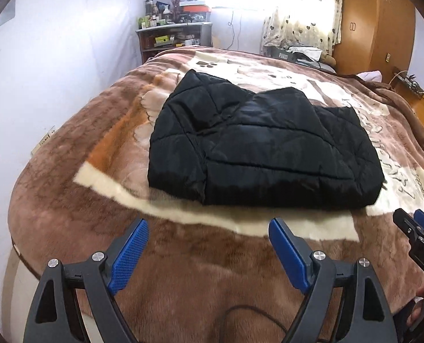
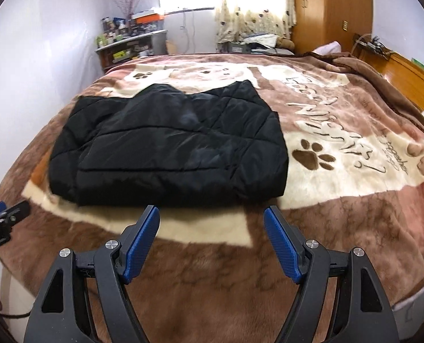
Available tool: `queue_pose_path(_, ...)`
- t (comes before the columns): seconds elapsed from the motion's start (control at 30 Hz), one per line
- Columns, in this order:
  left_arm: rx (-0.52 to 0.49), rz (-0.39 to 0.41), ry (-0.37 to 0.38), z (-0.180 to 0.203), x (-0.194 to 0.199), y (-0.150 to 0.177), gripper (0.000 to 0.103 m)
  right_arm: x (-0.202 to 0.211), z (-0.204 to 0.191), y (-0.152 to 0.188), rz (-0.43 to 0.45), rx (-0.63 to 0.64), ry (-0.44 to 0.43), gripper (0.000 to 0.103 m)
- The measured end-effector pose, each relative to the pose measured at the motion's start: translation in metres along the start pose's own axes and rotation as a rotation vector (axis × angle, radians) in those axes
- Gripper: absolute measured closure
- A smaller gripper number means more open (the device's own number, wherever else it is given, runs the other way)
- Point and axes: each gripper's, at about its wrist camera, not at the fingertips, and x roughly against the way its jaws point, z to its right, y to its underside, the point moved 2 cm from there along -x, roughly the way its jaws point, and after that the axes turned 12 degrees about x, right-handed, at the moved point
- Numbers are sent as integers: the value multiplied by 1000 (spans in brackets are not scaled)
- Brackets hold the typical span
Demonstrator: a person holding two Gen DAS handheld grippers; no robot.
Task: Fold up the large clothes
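Black quilted jacket [image 1: 257, 148] lying mid-bed on the blanket [image 1: 183, 271] as a compact, roughly rectangular bundle. Left gripper [image 1: 209, 228] and right gripper [image 2: 212, 214] hover short of its near edge, jaws spread wide, nothing between them. Folding appears essentially complete; at most a final tidy remains.

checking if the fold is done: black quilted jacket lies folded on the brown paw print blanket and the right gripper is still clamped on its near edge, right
Not quite. The black quilted jacket does lie folded on the brown paw print blanket, but the right gripper is not clamped on it. The right wrist view shows its jaws open and empty, short of the jacket's near edge. The left gripper is open too.
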Motion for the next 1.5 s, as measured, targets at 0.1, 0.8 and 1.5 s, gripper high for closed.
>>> queue_pose_path(0.1, 2, 14, -8, 1, 11, 11, 17, 14, -3, 8, 13, -11, 19, 28)
queue_pose_path(0.8, -48, 48, 42, 14, 42, 41, 17, 42, -15, 29, 35, 10, 44, 28)
queue_pose_path(1.5, -33, 45, 40, 13, 46, 47, 17, 44, -23, 32, 33, 21, 23, 28)
